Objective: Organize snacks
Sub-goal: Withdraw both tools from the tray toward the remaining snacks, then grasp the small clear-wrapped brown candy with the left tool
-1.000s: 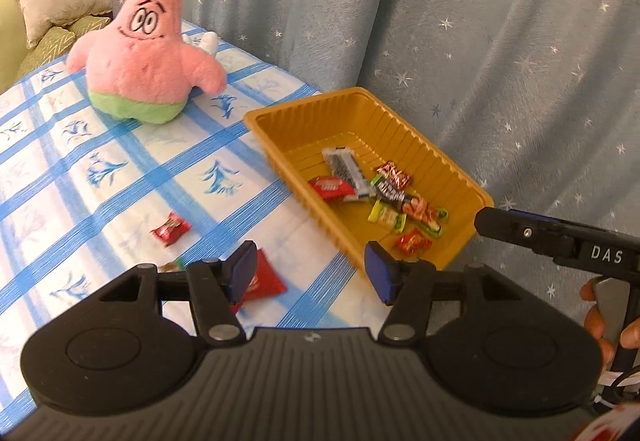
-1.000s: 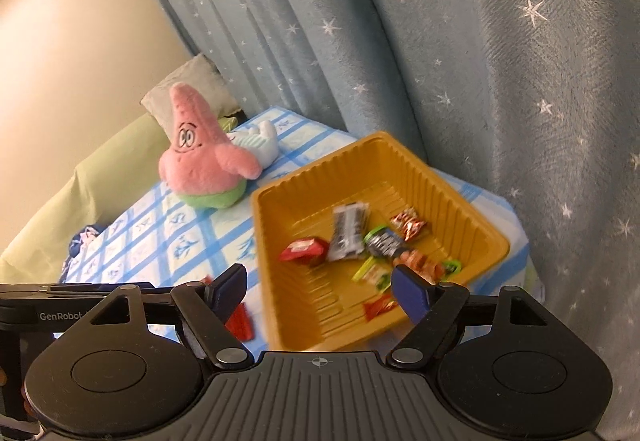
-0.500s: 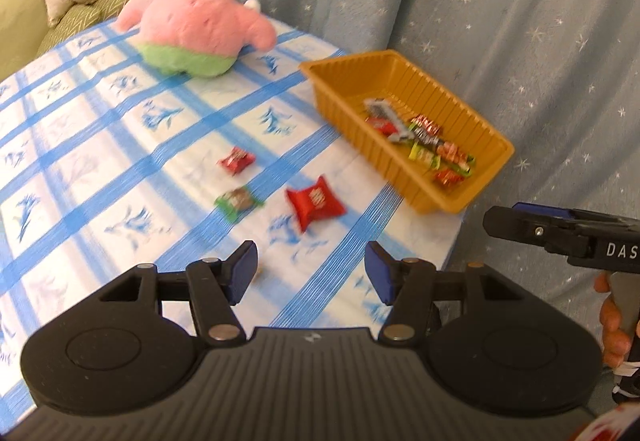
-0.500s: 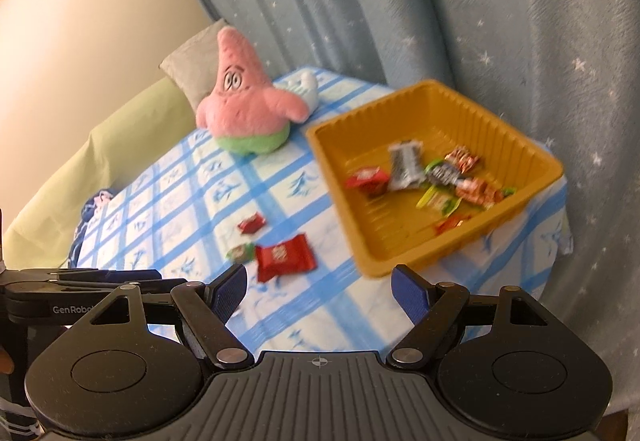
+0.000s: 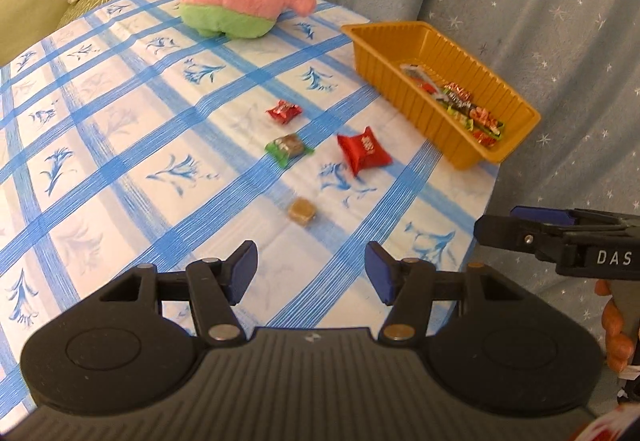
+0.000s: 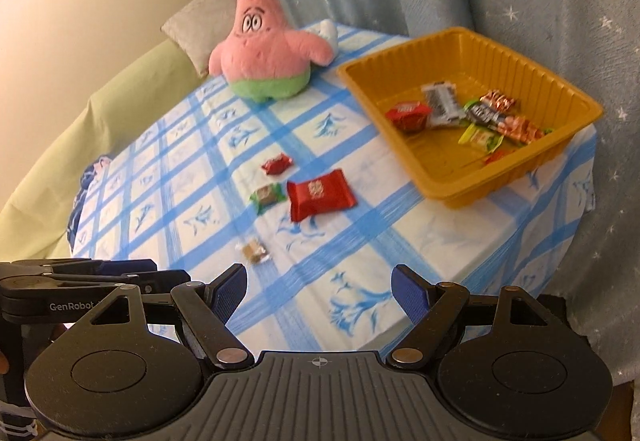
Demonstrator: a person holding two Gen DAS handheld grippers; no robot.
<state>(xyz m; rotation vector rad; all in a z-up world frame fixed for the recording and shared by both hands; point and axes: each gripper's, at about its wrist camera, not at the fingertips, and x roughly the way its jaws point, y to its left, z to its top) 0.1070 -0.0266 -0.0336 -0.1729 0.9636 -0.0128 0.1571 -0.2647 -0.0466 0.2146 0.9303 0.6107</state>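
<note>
Both hand-held grippers (image 5: pixel 311 273) (image 6: pixel 319 295) pulled back from tray (image 5: pixel 404 81).

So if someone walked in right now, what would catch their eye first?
Probably the pink starfish plush sitting at the far side of the blue-checked tablecloth. Next, the orange tray of wrapped snacks at the table's right edge, and the red wrapper lying loose on the cloth near it.

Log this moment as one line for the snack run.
stage: approach | left hand-held gripper: open, empty | right hand-held gripper: open, empty | loose on tablecloth: four snacks incl. red wafer pack | yellow tray: part-filled
</note>
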